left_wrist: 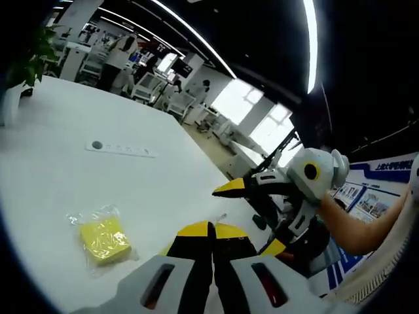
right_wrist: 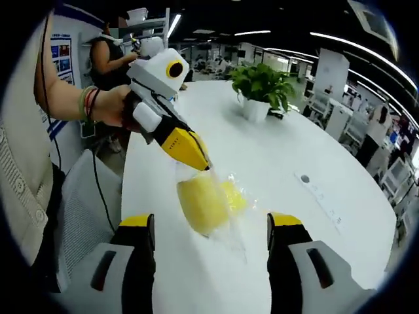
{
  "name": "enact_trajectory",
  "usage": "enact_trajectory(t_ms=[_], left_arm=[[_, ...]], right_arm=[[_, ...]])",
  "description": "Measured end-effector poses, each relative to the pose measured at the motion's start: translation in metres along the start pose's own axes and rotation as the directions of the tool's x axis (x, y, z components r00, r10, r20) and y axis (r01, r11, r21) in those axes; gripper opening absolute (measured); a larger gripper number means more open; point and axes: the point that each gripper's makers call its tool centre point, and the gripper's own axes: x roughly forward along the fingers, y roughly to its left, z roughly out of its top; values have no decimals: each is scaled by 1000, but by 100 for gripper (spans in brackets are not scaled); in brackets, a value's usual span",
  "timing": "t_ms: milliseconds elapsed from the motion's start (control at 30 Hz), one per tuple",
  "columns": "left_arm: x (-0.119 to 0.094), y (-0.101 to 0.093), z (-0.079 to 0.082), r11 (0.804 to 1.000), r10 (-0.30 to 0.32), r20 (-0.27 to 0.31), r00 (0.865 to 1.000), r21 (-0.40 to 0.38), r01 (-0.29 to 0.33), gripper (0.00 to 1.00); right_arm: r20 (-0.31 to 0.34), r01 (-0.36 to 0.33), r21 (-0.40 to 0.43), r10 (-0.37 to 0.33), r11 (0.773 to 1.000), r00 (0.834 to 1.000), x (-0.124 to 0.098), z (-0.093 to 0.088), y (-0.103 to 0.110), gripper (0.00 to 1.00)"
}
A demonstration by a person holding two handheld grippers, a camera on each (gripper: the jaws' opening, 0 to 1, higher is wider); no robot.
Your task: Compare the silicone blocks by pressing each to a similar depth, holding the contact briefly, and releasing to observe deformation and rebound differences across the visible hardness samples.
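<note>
Left tool: jaws together, pinching a clear bag holding a yellow block above the tabletop. Right tool: jaws apart, at 6 o'clock.

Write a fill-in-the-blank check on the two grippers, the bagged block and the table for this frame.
1. The right hand-held gripper has its jaws ____.
2. The left hand-held gripper pinches a clear plastic bag with a ____ block inside.
3. The white pot on the white table holds a green ____.
Missing words: open; yellow; plant.
</note>
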Motion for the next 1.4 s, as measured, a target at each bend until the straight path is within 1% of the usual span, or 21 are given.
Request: enact_trajectory(t_ms=[33,167,200,300,400,500,567,667,733,800,867,900,967,1000,1033,1067,1133,1200,1233,1333,1400], left_arm=[[3,-1,-2,1000,-6,-13,1000,-5,6,0],[12,-1,-5,1000,-4,-22,1000,-2,4,0],[16,-1,-7,1000,-14,-33,999,-11,13,0],[26,-3,-9,1000,-20,-42,999,-19,19,0],[37,-5,-12,1000,-28,-55,998,-14,27,0],[48,-7,-14,999,-38,-66,997,-20,37,0],[56,-9,-16,999,-47,-77,996,-26,45,0],[67,-11,-18,998,-58,-85,995,-28,56,0],[74,-12,-20,997,-66,-92,994,-36,63,0],[82,-7,-19,997,-69,-95,993,-46,65,0],[88,-5,-19,997,-69,-90,994,-50,64,0],[91,-5,-20,996,-73,-88,993,-60,68,0],[98,0,-20,995,-70,-80,994,-81,63,0],[101,0,-20,993,-76,-81,994,-94,69,0],[104,3,-21,993,-71,-73,995,-104,63,0],[107,4,-22,992,-73,-74,995,-109,64,0],[113,8,-24,989,-74,-75,994,-131,64,0],[118,12,-25,989,-66,-76,995,-135,55,0],[120,13,-27,988,-70,-83,994,-146,57,0],[125,18,-26,984,-71,-74,995,-169,58,0],[130,24,-26,984,-57,-65,996,-173,45,0]], right_arm=[[1,4,15,-4,1000,1000,-4,-5,1,65],[9,42,82,-43,996,999,-20,-24,3,64],[17,56,103,-58,993,998,-25,-30,4,64],[27,87,150,-92,985,995,-36,-43,6,64],[49,139,204,-152,969,987,-49,-54,6,64],[88,185,272,-216,944,972,-61,-60,4,63],[92,204,295,-240,933,966,-66,-66,5,63],[75,213,328,-250,921,965,-73,-80,11,62],[70,203,372,-245,906,967,-76,-87,16,63],[57,220,374,-259,901,964,-79,-96,19,62],[49,220,405,-261,888,964,-82,-102,22,63],[50,222,407,-264,886,963,-83,-104,23,63],[29,222,419,-257,881,966,-85,-113,25,63],[23,233,418,-267,878,963,-87,-116,24,63],[22,243,417,-277,876,961,-88,-118,22,64],[18,246,429,-280,869,960,-91,-120,21,64],[26,251,438,-291,863,956,-94,-121,20,65],[29,253,447,-297,858,954,-96,-122,20,65],[22,261,446,-302,856,953,-97,-124,20,64],[12,264,452,-302,852,953,-98,-128,21,64],[10,266,456,-304,850,953,-97,-130,21,64]])
